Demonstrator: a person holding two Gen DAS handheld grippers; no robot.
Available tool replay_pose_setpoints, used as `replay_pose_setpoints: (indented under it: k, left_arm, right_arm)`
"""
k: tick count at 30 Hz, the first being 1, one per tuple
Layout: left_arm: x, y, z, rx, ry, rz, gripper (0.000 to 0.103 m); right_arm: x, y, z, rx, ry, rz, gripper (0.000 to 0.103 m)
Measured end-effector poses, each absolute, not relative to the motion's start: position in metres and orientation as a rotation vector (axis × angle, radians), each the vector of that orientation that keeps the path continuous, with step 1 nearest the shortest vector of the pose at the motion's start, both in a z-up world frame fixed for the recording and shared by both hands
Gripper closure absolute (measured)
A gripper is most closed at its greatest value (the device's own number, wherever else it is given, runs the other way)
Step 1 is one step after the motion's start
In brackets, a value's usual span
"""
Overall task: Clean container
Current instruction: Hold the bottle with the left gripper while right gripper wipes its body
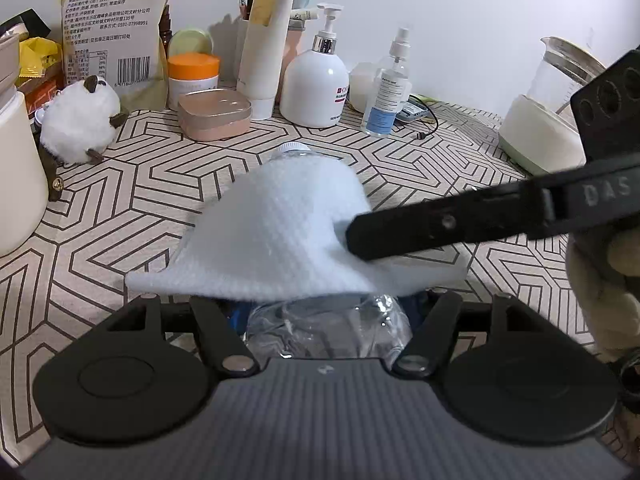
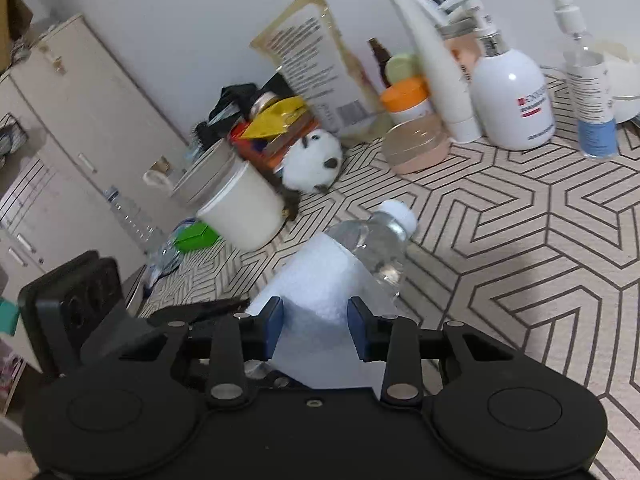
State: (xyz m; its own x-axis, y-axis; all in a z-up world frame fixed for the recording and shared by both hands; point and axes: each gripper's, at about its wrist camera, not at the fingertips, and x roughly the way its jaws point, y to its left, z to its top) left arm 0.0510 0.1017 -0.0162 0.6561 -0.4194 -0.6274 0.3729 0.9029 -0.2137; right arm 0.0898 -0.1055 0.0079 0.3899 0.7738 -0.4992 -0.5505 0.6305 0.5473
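1. Room: plain white wall (image 1: 460, 20) runs behind the table, far ahead of both claws. In the right wrist view, beige cabinets (image 2: 72, 120) stand well off to the left of the right claw, w/ a ribbed clear bottle (image 2: 132, 216) near their base.
2. Surface: table under a beige cloth w/ dark geometric line pattern (image 1: 140, 200); it spreads under and ahead of both claws. Open patch of cloth to the right of the right claw.
3. Clutter along the back edge, ahead of the left claw: tall printed food bag (image 1: 112, 24), white pump bottle (image 1: 314, 88), white tube (image 1: 266, 40), clear spray bottle (image 1: 386, 96), orange-lid jar (image 1: 193, 80), pink flat case (image 1: 215, 114). Fluffy white toy (image 1: 80, 124) ahead-left; cream tub (image 1: 16, 176) further left. Glass jug on a white base (image 1: 548, 120) ahead-right.
4. Task thing: clear plastic bottle (image 1: 328, 332), white cap pointing away, lies along the left claw (image 1: 324, 320) and sits btwn its fingers, which are pressed in on the base end.
5. White wipe cloth (image 1: 288, 232) is draped over the bottle's mid section, just ahead of the left claw.
6. Right claw (image 2: 316, 328) comes in from the right of the left claw; its blue pads (image 2: 274, 328) sit either side of the wipe cloth, pinching a fold of it.
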Motion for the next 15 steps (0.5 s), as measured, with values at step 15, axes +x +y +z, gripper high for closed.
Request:
replay_pose_setpoints:
  k: [15]
  left_arm:
    - [0.038,0.086,-0.017,-0.05,0.728,-0.451,0.035]
  right_arm:
    - [0.099,-0.113,0.001,0.349,0.814,0.838,0.053]
